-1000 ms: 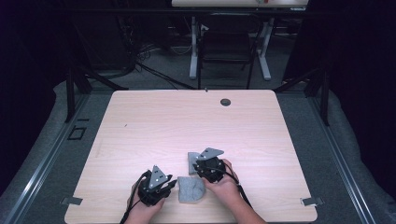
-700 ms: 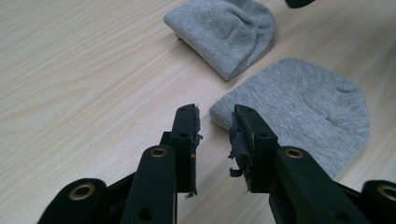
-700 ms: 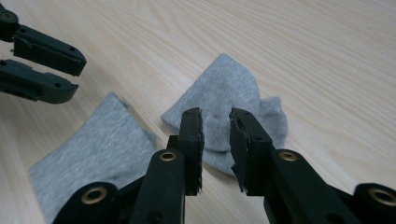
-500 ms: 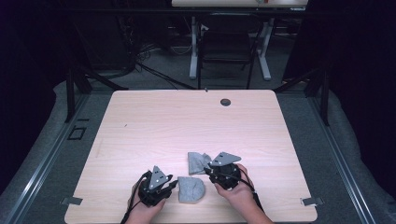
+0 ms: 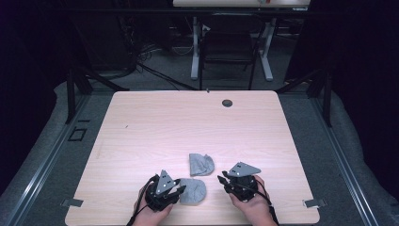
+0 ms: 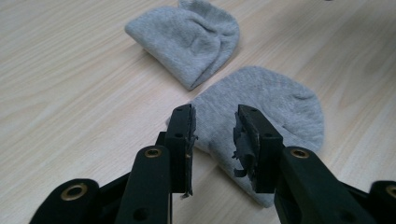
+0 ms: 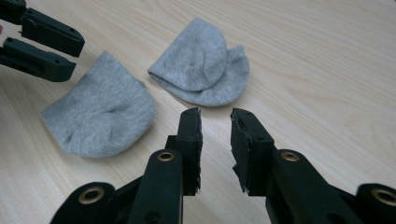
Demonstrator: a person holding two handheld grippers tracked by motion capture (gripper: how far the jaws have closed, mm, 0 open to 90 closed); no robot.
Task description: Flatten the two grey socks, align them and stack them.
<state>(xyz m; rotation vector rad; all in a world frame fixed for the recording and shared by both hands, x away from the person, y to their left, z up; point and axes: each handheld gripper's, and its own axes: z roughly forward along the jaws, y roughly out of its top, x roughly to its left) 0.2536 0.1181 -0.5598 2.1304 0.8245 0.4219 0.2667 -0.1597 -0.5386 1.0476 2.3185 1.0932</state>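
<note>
Two grey socks on the table (image 5: 141,141), both near the front edge, folded into rounded shapes. Near sock (image 5: 194,190) lies flat just beside the left tongs (image 5: 181,190); far sock (image 5: 201,164) sits just behind it, close but apart in the left gripper view.

Left tongs: jaws apart, nothing between them, tips over the near sock's edge (image 6: 261,112). Can't tell if they touch the cloth. Far sock (image 6: 187,39) lies beyond, bunched at the top.

Right tongs (image 5: 221,179): jaws apart, empty, over bare table to the right of both socks. In the right gripper view (image 7: 215,116) they point toward the far sock (image 7: 201,60); near sock (image 7: 100,116) is at left, with the left tongs (image 7: 70,56) at its far corner.

Small dark round spot (image 5: 227,102) near the table's back edge.
</note>
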